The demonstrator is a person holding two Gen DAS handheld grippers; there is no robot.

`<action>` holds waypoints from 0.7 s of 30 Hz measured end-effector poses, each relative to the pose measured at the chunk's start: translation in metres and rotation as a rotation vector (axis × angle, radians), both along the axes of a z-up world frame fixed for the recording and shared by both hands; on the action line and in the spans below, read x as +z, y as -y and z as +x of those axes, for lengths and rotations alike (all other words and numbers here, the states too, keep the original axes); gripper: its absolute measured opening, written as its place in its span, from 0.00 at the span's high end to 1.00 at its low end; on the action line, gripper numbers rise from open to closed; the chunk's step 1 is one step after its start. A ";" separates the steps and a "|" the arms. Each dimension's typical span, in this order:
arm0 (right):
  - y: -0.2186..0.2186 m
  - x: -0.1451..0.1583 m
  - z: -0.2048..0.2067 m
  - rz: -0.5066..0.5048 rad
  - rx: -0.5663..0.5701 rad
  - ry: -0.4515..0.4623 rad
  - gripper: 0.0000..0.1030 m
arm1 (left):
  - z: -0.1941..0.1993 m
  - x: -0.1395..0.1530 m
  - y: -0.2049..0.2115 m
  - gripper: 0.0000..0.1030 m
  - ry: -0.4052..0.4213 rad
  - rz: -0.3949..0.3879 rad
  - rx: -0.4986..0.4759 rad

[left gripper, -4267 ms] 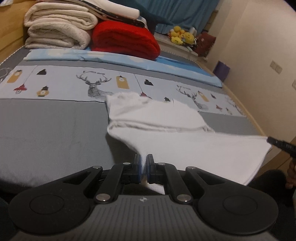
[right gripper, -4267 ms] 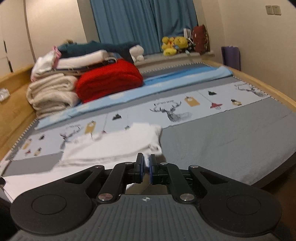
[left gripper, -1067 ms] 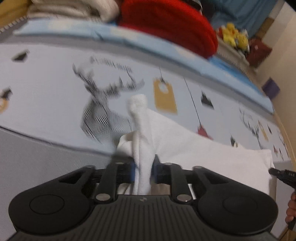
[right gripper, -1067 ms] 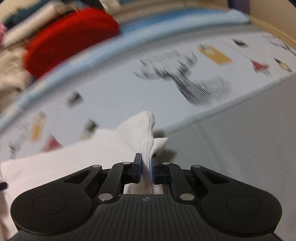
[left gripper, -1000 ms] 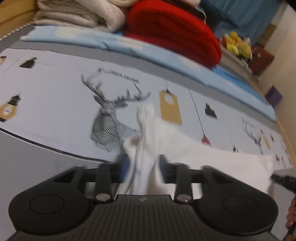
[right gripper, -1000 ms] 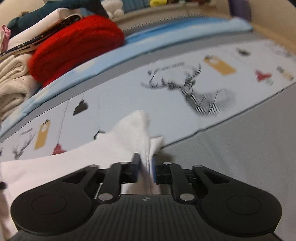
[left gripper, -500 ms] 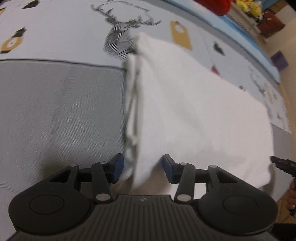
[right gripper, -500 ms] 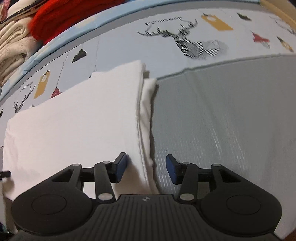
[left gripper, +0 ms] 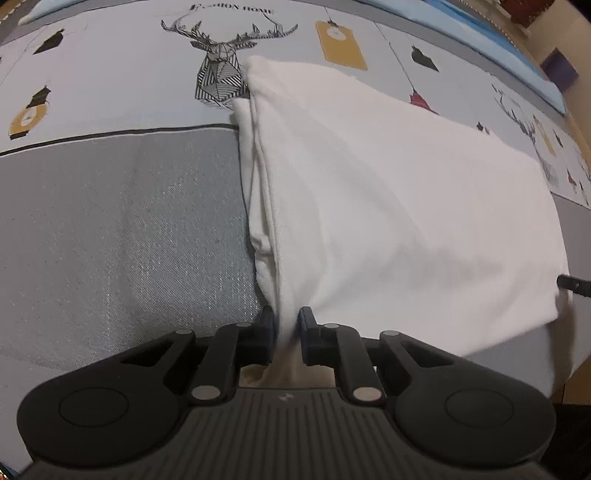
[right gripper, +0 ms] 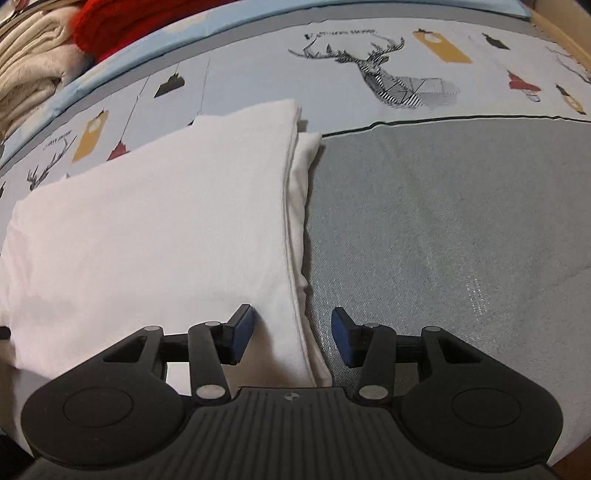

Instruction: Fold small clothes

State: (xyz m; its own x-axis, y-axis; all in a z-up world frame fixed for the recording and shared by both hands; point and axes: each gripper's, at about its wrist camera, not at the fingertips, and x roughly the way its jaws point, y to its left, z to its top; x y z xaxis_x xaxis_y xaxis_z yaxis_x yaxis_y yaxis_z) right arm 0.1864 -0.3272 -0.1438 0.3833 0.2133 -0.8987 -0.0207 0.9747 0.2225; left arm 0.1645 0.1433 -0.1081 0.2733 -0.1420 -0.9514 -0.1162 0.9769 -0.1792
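A white garment (left gripper: pixel 388 192) lies folded in layers on the bed cover (left gripper: pixel 129 240), its left edge stacked and slightly uneven. My left gripper (left gripper: pixel 287 328) points steeply down at the near left corner; its jaws are closing, with a pinch of the garment's edge filling the narrow gap between the pads. In the right wrist view the same garment (right gripper: pixel 166 206) spreads to the left. My right gripper (right gripper: pixel 293 334) hangs over its near right edge, jaws wide but closing. The edge lies between the pads (right gripper: pixel 242 328) without touching them. The right gripper's tip (left gripper: pixel 574 284) shows at the garment's far side.
The bed cover (right gripper: pixel 443 221) is grey in front and pale with deer prints behind. A red blanket (right gripper: pixel 122 22) and cream folded blankets (right gripper: pixel 33 62) are stacked at the head. A purple object (left gripper: pixel 559 70) stands past the bed's right side.
Both grippers carried the garment's lifted corners forward, let go and drew back to its near edge. The garment now lies flat, and the left jaws have narrowed onto its corner.
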 end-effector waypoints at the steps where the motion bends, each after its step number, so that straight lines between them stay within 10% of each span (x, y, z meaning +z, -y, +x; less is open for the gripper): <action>1: 0.000 -0.001 0.000 -0.002 0.010 -0.003 0.62 | -0.003 -0.003 -0.004 0.75 0.016 -0.020 0.032; 3: 0.000 -0.004 0.000 0.003 0.024 -0.014 0.69 | -0.009 -0.018 -0.015 0.56 -0.014 -0.085 0.114; 10: 0.001 0.001 0.002 -0.010 0.035 -0.026 0.69 | 0.001 -0.009 -0.024 0.51 0.062 -0.167 0.230; 21: -0.010 0.114 -0.041 0.047 -0.029 0.497 0.69 | 0.025 -0.026 -0.035 0.42 0.051 -0.195 0.312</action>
